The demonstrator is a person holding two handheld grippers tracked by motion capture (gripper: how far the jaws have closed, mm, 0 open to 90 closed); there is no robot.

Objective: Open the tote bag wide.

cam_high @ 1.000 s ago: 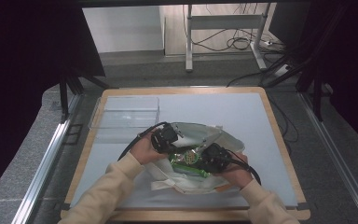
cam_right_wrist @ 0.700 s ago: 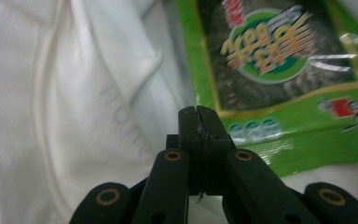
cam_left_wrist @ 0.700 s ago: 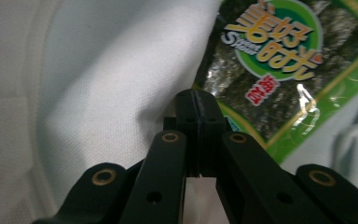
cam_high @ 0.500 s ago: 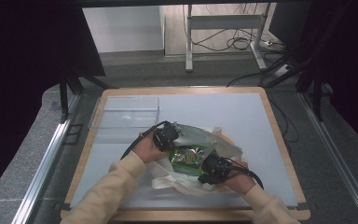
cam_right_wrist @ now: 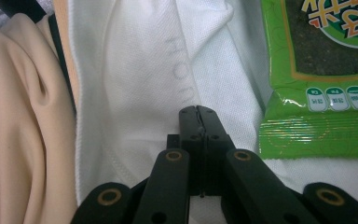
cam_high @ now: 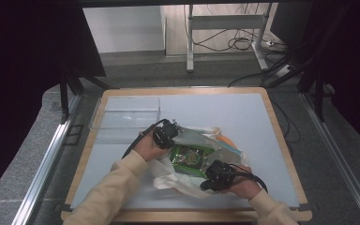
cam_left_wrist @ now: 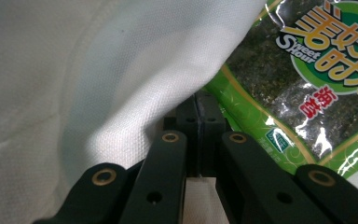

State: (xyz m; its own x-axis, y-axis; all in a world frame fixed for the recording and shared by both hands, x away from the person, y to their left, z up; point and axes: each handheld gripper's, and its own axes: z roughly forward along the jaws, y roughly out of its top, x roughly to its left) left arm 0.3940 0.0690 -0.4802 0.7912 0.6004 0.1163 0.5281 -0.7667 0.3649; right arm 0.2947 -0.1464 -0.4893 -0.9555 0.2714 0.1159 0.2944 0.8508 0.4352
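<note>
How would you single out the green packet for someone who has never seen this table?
On the pale mat of the wooden-edged table, find the crumpled white cloth bag near the front. The green packet lies on it: glossy, bright green, with dark seaweed and yellow lettering, unlike the plain cloth.

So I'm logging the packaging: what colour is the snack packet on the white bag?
Bright green with a dark seaweed panel; the snack packet shows best in the left gripper view.

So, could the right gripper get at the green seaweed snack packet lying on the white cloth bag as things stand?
Probably yes. The right gripper is shut, jaws together over the white cloth bag, and the green seaweed snack packet lies uncovered just beside it. It would need to open its jaws first.
</note>
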